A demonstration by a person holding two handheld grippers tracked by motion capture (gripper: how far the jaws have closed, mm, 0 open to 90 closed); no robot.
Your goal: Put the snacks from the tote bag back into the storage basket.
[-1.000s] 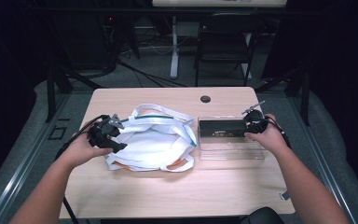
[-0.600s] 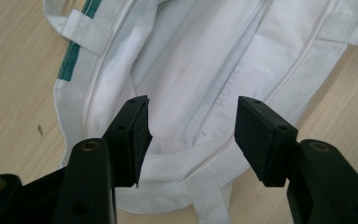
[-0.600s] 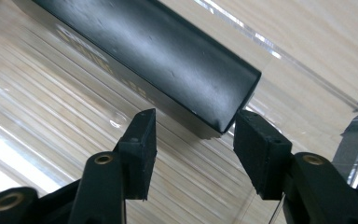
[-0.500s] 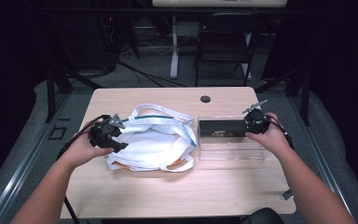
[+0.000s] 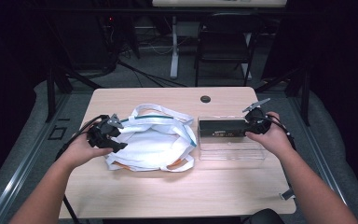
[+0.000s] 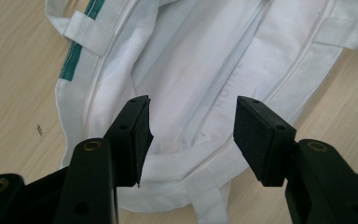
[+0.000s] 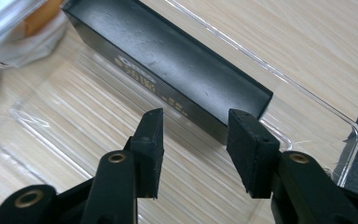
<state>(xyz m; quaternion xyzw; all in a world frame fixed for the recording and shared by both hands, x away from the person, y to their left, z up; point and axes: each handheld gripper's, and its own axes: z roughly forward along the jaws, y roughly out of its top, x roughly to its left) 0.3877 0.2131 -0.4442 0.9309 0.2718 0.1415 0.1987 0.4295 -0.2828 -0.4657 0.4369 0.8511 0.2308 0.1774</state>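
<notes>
Box [image 5: 223,129], black, sits in a clear tray [image 5: 233,154] right of a white bag [image 5: 151,142] from above, the left gripper [image 6: 191,135] gaping over the bag's cloth, the right gripper [image 7: 193,149] closing unclenched before the box's end.

Your left gripper [image 5: 113,135] sits at the left edge of the white tote bag [image 5: 156,140], jaws spread apart and pointing into the cloth, with its cable trailing back over your left hand [image 5: 81,149]. The bag lies flat on the wooden table [image 5: 177,191], its straps looped along the top edge, a green stripe near the top and orange trim showing at the bottom. Just to the right of the bag stands a clear plastic tray [image 5: 233,150] holding a long black box [image 5: 223,129] along its far side. Your right gripper [image 5: 251,126] is at the right end of that box, its jaws having just been closing; whether they touch it can't be made out from here.
</notes>
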